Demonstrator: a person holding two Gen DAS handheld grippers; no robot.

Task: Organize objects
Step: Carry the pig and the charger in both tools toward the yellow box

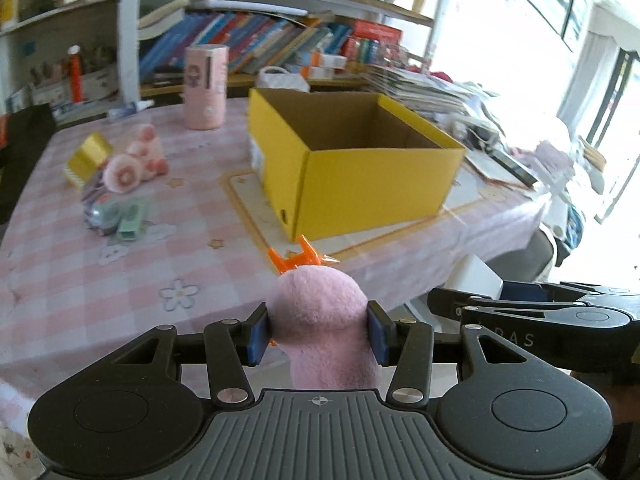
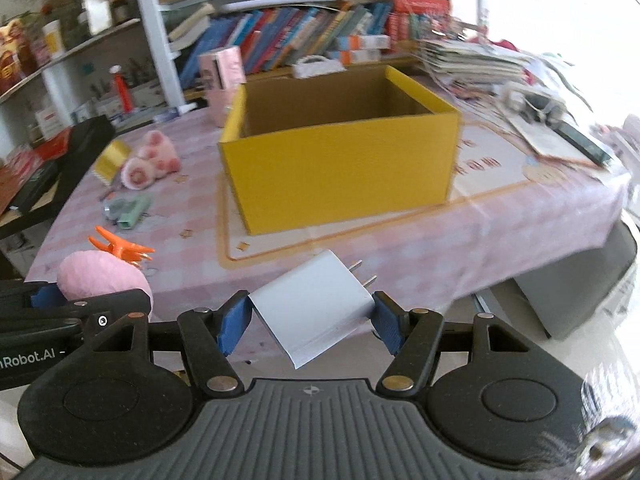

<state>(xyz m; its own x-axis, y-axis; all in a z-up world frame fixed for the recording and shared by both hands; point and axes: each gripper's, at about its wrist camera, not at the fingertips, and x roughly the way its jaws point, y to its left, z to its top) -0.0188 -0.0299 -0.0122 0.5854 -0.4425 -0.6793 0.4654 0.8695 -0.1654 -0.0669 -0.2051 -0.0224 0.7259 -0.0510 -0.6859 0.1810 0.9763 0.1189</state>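
Now the pink plush toy point(image 1: 320, 320), pinched by the left gripper point(image 1: 318, 332), and the white charger plug point(image 2: 316, 304), pinched by the right gripper point(image 2: 310, 318), are best lifted over the yellow box point(image 2: 340, 176) rim before being dropped in.

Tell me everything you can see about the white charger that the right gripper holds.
The white charger is a blocky plug adapter with smooth, plastic-looking faces and two metal prongs on its far end, pointing up and away toward the yellow box. It sits tilted between the blue pads of the right gripper, which press its sides and hold it up near the table's front edge. Nothing else touches it. The left wrist view shows only its corner.
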